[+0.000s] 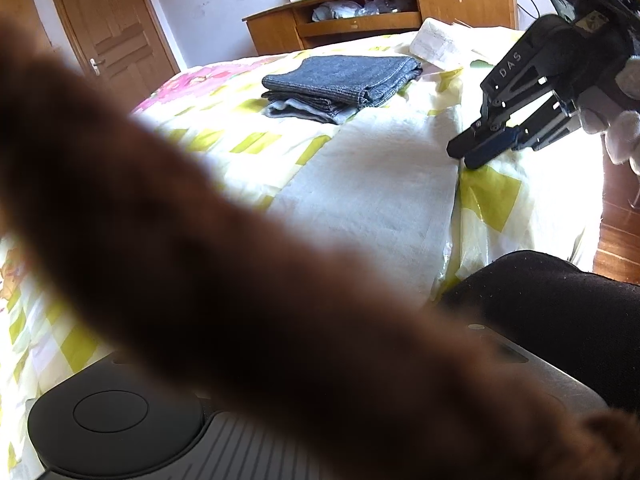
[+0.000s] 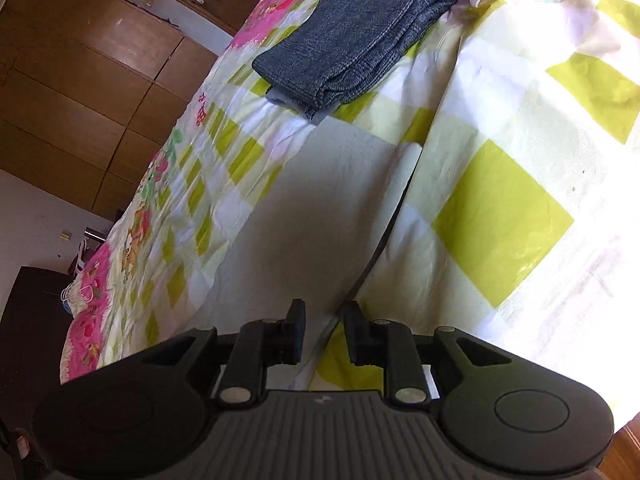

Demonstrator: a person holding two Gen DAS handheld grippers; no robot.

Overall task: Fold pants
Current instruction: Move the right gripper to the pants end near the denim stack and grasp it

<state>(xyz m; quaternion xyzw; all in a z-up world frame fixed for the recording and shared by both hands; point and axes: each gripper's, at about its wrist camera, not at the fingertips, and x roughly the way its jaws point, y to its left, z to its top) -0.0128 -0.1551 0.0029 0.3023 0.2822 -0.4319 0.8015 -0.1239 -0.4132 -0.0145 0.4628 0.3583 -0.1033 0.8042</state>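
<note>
The folded pants [image 1: 340, 84] lie on the bed [image 1: 372, 184], toward its far side, as a compact rectangular stack of dark blue-grey denim with a paler layer showing along the near lower edge. The stack rests on a quilt [image 2: 500, 216] patterned with yellow-green squares and pink flowers. A plain white cloth panel [image 1: 380, 200] lies flat on the quilt, nearer than the stack; the pants' near corner lies at its far edge.

The right gripper [image 2: 325, 330] sits low over the near edge of the white panel. In the right wrist view its two fingers [image 2: 296, 332] stand parted with a clear gap between them and nothing held; the cloth edge is visible through the gap. In the left wrist view the same gripper [image 1: 472, 152] appears at the right, tips angled down toward the quilt just beside the panel's right edge, gripped by a hand in a white glove [image 1: 624, 128]. It is well apart from the pants.

The left gripper's fingers are hidden: a blurred brown mass [image 1: 200, 260], too close to the lens to identify, crosses most of the left wrist view. Only part of the gripper body [image 1: 112, 420] shows beneath it, so its finger state cannot be determined.

Beyond the bed stand a wooden cabinet [image 1: 400, 12] and a wooden door [image 1: 108, 20].
</note>
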